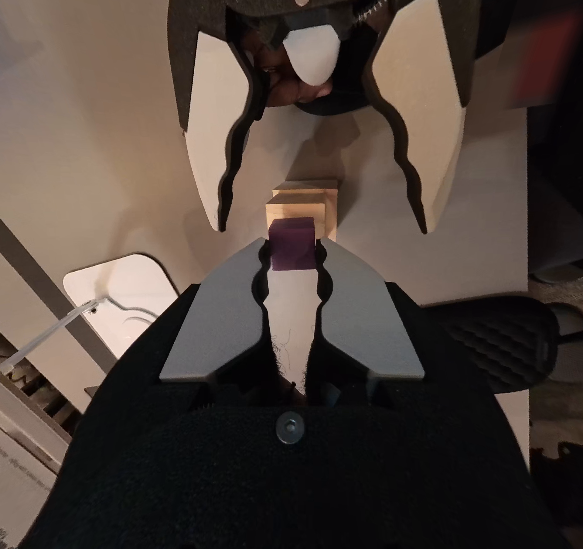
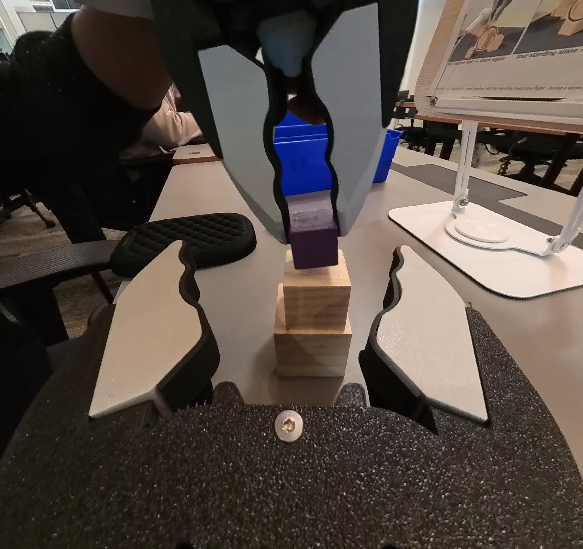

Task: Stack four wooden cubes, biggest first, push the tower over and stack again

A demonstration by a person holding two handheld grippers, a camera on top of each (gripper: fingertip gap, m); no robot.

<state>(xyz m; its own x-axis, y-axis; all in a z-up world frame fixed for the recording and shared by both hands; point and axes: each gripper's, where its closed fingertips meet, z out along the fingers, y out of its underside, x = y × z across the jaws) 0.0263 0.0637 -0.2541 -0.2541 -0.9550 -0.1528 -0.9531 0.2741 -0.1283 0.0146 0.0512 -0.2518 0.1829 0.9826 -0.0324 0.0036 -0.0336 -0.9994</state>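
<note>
Purple wood sits clamped in my left claw (image 2: 310, 227): a small purple cube (image 2: 314, 246), both pads pressed against its sides, hanging just over the smaller wooden cube (image 2: 317, 301); from either view I cannot tell whether the two touch; that smaller cube stands on a larger wooden cube (image 2: 312, 354), and the pair stands on the tabletop (image 2: 239, 313), near the edge where a black chair armrest (image 2: 186, 237) pokes in; my right claw (image 2: 288, 300) is spread wide and bare, one finger on each side of the wooden pair, touching neither; a blue bin (image 2: 303, 167) stands farther back on the tabletop; a white stand base (image 2: 492, 256) rests to the right, carrying a printed sheet (image 2: 511, 38).
</note>
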